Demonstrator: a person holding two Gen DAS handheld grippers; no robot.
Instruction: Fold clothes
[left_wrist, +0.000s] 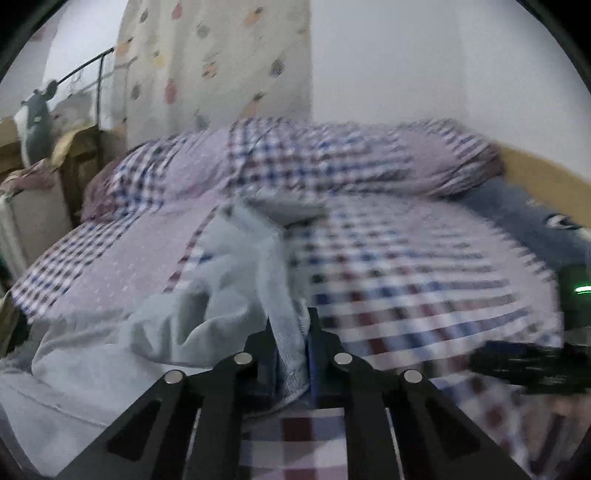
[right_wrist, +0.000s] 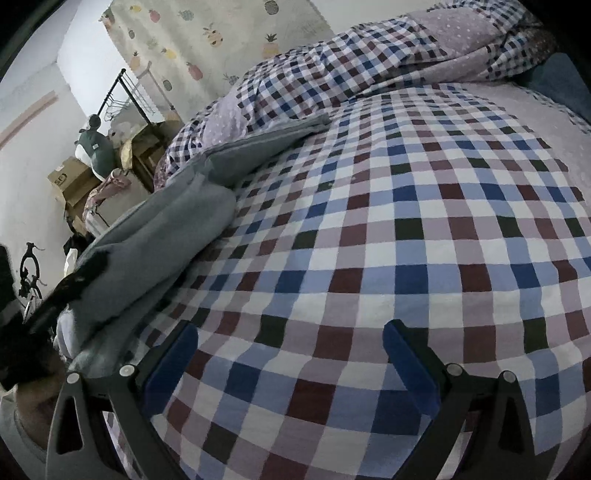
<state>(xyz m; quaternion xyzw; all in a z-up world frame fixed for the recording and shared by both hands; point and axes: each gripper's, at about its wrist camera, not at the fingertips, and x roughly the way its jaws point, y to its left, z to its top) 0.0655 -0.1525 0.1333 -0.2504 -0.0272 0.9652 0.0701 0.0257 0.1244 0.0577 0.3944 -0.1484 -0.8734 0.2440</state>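
Where checkered bedspread lies, fruit-print curtain

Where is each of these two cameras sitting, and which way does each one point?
Left wrist: sits on the left gripper, looking along its fingers, shut on the pale grey garment, across the bed toward the curtain.
Right wrist: sits on the right gripper, open and empty, looking across the checked bedsheet; the other gripper shows blurred at left.
Shared: garment, bedsheet, rumpled duvet, pineapple-print curtain.

Home bedroom, checked bedspread, rumpled duvet, pineapple-print curtain
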